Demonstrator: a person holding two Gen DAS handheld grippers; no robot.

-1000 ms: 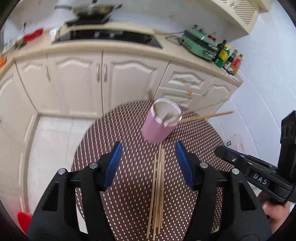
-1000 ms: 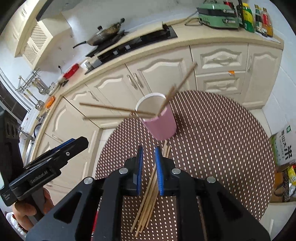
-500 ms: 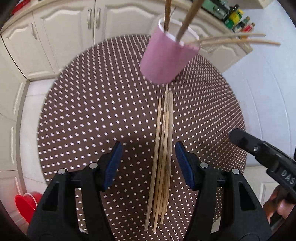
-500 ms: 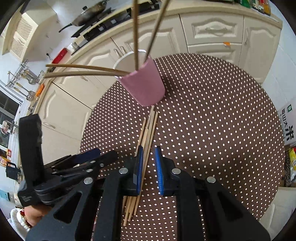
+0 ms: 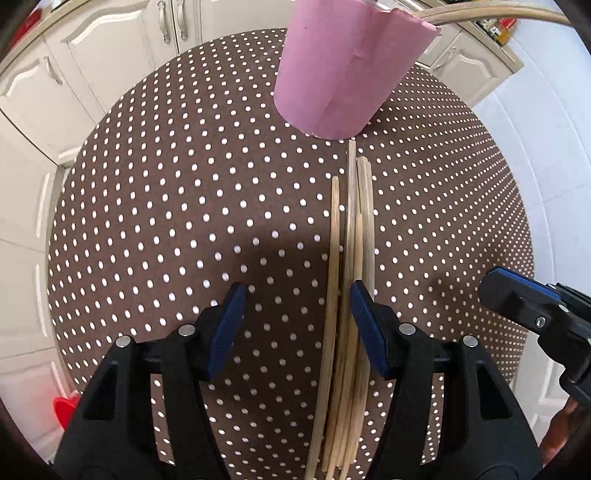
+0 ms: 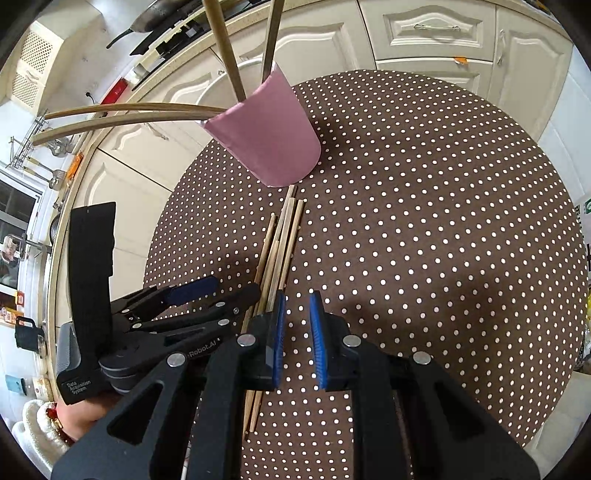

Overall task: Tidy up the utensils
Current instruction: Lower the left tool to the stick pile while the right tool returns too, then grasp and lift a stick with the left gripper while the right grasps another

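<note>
A bundle of wooden chopsticks (image 5: 351, 258) lies on the brown polka-dot round table (image 5: 184, 192), pointing at a pink paper cup (image 5: 343, 70) that holds several chopsticks. My left gripper (image 5: 295, 321) is open and low over the near part of the bundle, with most sticks between its fingers. In the right wrist view the bundle (image 6: 282, 240) lies left of my right gripper (image 6: 297, 332), whose jaws stand a narrow gap apart with nothing between them. The cup (image 6: 267, 136) stands beyond, and the left gripper (image 6: 207, 299) shows beside the sticks.
White kitchen cabinets (image 6: 424, 33) and a counter with a stove and pan (image 6: 159, 26) run behind the table. A red object (image 5: 66, 410) sits on the floor at the left. The table's edge drops to white floor tiles (image 5: 546, 166) on the right.
Both grippers have dropped and moved forward toward the table. The left gripper now straddles the chopstick bundle. The cup looms closer in both views.
</note>
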